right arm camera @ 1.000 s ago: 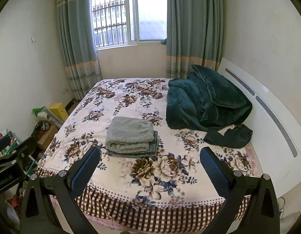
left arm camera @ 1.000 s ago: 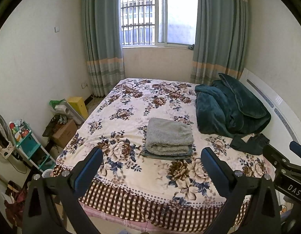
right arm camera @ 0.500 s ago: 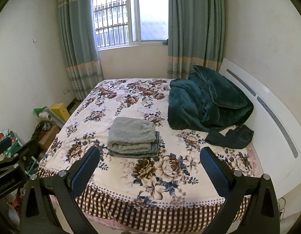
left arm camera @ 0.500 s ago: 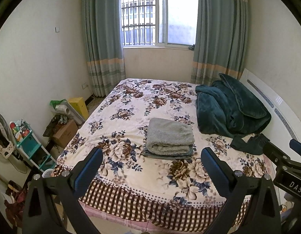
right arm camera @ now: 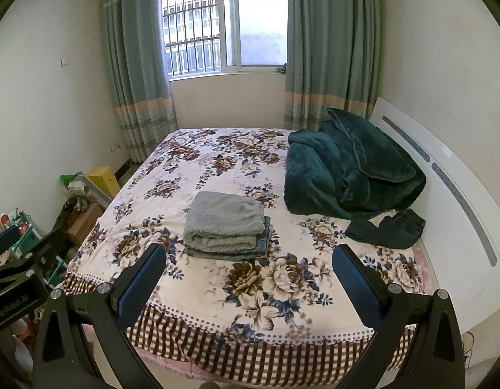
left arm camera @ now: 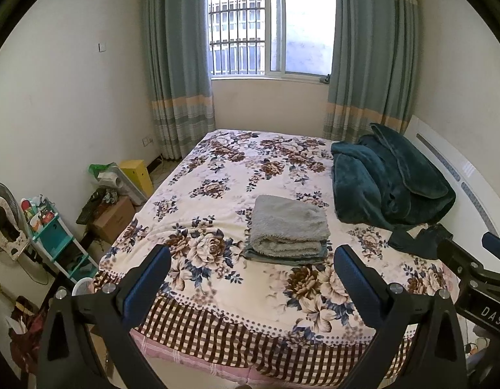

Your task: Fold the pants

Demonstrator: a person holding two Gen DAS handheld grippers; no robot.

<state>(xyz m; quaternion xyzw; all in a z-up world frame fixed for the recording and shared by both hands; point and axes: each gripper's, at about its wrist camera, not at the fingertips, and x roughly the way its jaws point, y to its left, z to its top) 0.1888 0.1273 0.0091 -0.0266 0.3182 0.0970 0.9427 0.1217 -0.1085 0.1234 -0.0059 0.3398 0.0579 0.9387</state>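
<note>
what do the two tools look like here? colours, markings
Both alike: the left tool and right tool have matte black angular frames with triangular cut-outs and silver screw heads. The fingers carry dark blue textured pads. White lettering on the bodies: "DAS" on the right tool seen in the left view, partly legible "DasRobot.AI" on the left tool in the right view. No cables or sleeves visible.

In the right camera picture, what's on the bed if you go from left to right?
Folded gray pile → big green blanket → dark pants crumpled by the white headboard.
</note>
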